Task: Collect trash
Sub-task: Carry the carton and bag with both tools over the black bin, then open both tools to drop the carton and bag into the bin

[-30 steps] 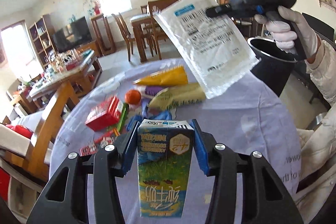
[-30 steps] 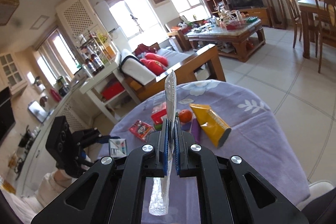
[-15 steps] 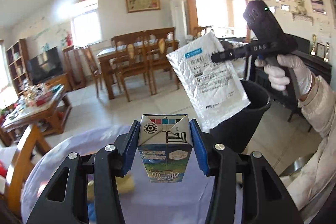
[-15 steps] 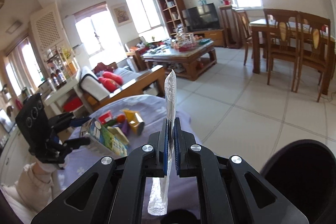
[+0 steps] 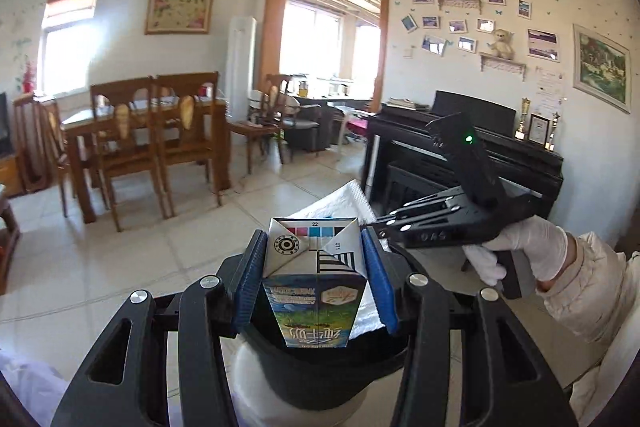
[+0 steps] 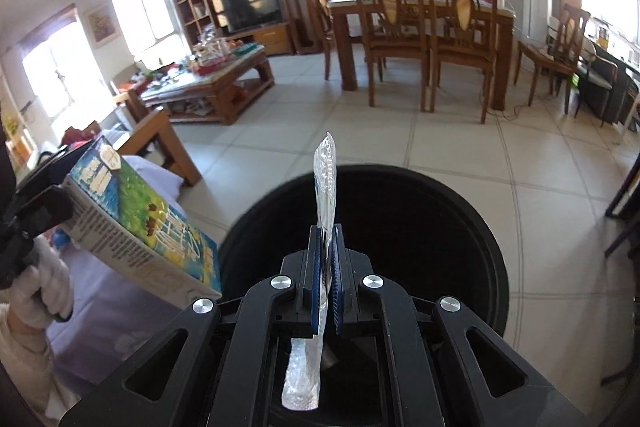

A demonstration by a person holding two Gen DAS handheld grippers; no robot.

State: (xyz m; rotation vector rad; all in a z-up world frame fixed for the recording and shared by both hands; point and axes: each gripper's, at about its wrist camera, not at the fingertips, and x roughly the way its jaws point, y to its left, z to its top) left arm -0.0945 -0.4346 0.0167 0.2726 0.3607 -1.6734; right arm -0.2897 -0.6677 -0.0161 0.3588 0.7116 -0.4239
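Note:
My left gripper is shut on a milk carton, its blue pads pressed to both sides, held over the black trash bin. The same milk carton hangs at the left in the right wrist view, beside the black trash bin. My right gripper is shut on a thin white plastic pouch, seen edge-on above the bin's mouth. In the left wrist view the right gripper, held in a white-gloved hand, pins the white pouch just behind the carton.
A table with a purple cloth lies at the left of the bin. Tiled floor spreads beyond it toward a wooden dining table with chairs. A black piano stands against the right wall, and a low coffee table sits far left.
Both grippers swung away from the purple table toward the black bin. The carton and the pouch now hang over the bin's mouth; both grips stayed shut.

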